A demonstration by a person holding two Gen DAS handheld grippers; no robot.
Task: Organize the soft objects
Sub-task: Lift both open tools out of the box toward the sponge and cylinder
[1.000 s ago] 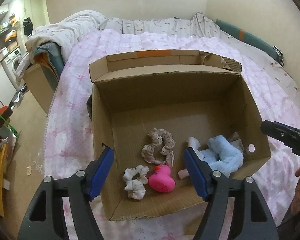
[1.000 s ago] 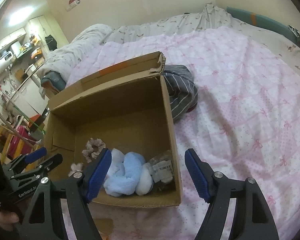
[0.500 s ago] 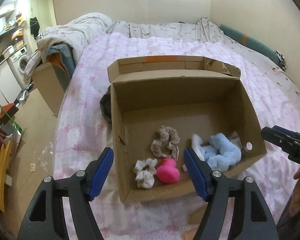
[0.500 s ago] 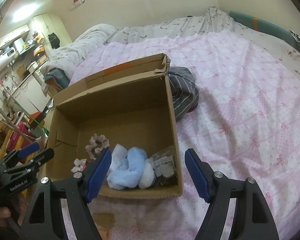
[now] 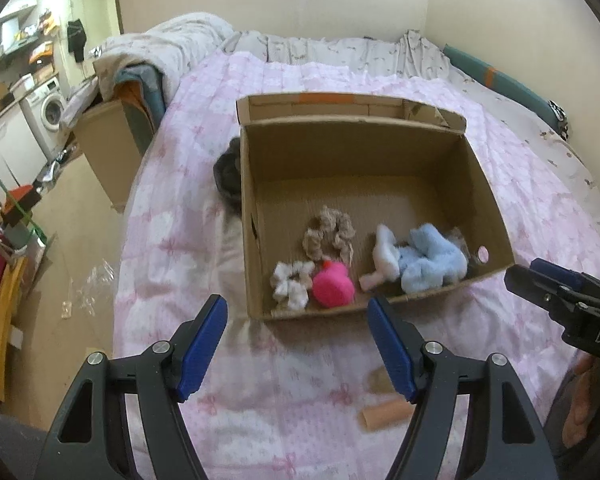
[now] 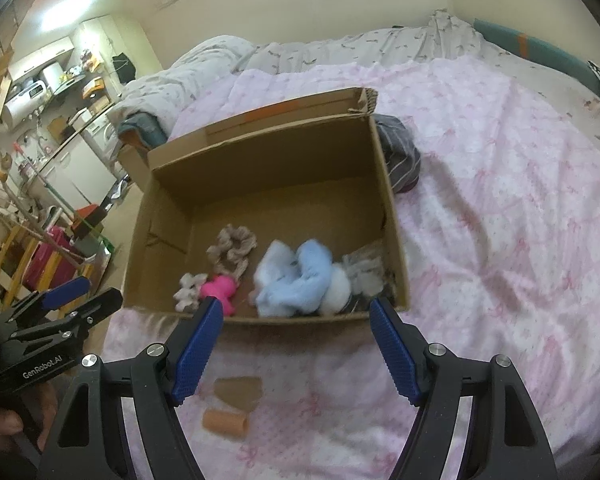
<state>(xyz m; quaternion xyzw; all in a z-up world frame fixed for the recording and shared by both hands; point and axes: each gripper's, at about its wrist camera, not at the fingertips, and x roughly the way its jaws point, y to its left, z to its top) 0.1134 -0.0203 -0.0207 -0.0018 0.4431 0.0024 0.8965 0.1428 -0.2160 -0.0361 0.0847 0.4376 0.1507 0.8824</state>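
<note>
An open cardboard box (image 5: 380, 152) (image 6: 268, 168) sits on a pink bedspread. Inside lie a beige scrunchie (image 5: 329, 233) (image 6: 232, 245), a white scrunchie (image 5: 290, 285) (image 6: 187, 285), a pink toy (image 5: 334, 289) (image 6: 219, 287), a light blue fluffy item (image 5: 428, 262) (image 6: 296, 280) and a clear packet (image 6: 364, 270). My left gripper (image 5: 298, 342) is open and empty, held in front of the box. My right gripper (image 6: 296, 340) is open and empty, also in front of the box; it shows at the right of the left wrist view (image 5: 560, 296).
A small cardboard tube (image 6: 225, 423) (image 5: 384, 416) and a cardboard scrap (image 6: 239, 392) lie on the bedspread in front of the box. A striped dark cloth (image 6: 398, 156) lies behind the box. The bed edge and cluttered floor are to the left.
Both grippers have pulled back from the box; they were over its near edge and are now in front of it. The tube and scrap have come into view.
</note>
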